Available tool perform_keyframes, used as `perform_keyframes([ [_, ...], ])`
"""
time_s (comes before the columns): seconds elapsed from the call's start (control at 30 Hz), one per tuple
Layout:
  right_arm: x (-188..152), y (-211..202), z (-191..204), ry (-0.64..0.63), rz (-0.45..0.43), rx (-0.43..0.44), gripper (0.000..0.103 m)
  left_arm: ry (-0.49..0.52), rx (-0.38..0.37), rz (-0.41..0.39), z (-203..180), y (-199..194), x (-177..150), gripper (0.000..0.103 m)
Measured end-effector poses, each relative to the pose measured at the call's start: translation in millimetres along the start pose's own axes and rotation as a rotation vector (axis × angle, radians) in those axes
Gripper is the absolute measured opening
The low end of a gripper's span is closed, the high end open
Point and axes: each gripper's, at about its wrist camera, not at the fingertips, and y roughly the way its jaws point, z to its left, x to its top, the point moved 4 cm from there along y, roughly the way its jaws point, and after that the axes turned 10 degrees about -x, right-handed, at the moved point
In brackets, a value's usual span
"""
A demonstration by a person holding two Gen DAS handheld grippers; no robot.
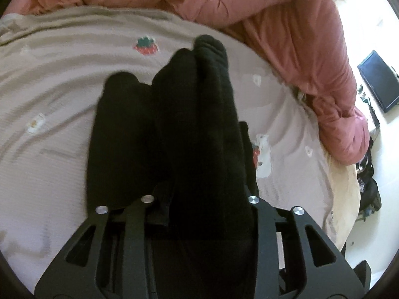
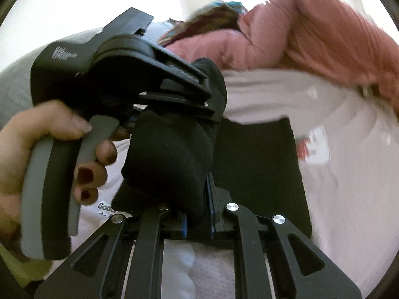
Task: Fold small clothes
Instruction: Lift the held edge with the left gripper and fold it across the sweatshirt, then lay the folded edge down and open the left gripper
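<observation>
Black garment (image 1: pixel 197 124), prob. small knit piece, hangs bunched from centre to 12 o'clock in left wrist view, above the bedsheet (image 1: pixel 62 79). Left gripper (image 1: pixel 199 174) is clamped on it; so is right gripper (image 2: pixel 197 194), pinching a fold at centre. Another dark folded piece (image 2: pixel 261 164) lies at 3 o'clock on sheet. Pink duvet (image 1: pixel 286 25) at 1 o'clock. Step looks mid-fold, cloth lifted w/ both claws. Next: lay it flat, align edges.
</observation>
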Motion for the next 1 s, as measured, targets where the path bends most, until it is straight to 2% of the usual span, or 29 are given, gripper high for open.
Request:
perform_keyframes([
  [0.03,-2.5,2.6,-5.3,0.026,0.020,0.010,0.011,-0.009,-0.007,0.004,0.4,3.4,-1.8,0.033],
  [0.23,-12.4,7.4,-25.0,0.136,0.077,0.077,0.014,-0.008,-0.077,-0.036,-7.3,-12.3,-6.9,0.062],
  [0.27,-12.7,9.3,-26.9,0.146,0.085,0.078,0.015,-0.019,-0.100,-0.052,-6.2,-19.0,-7.5,0.063],
  [0.33,-15.3,9.4,-31.2,0.170,0.105,0.069,0.025,-0.018,-0.093,-0.080,-2.7,-29.5,-8.9,0.063],
  [0.43,-19.9,8.5,-40.8,0.214,0.133,0.061,0.028,0.024,0.003,-0.125,3.9,-44.8,-12.6,0.063],
  [0.6,-27.3,6.2,-57.9,0.291,0.176,0.099,0.035,0.062,0.094,-0.133,19.8,-54.2,-27.8,0.063],
  [0.73,-26.3,-10.9,-58.8,0.279,0.163,0.095,0.038,0.067,0.136,-0.114,34.7,-53.3,-42.1,0.063],
  [0.83,-20.8,-24.3,-62.8,0.282,0.132,0.085,0.045,0.072,0.143,-0.112,41.2,-52.5,-49.0,0.064],
  [1.0,0.0,-31.4,-76.7,0.292,0.094,0.096,0.052,0.096,0.153,-0.113,41.5,-51.8,-54.0,0.066],
])
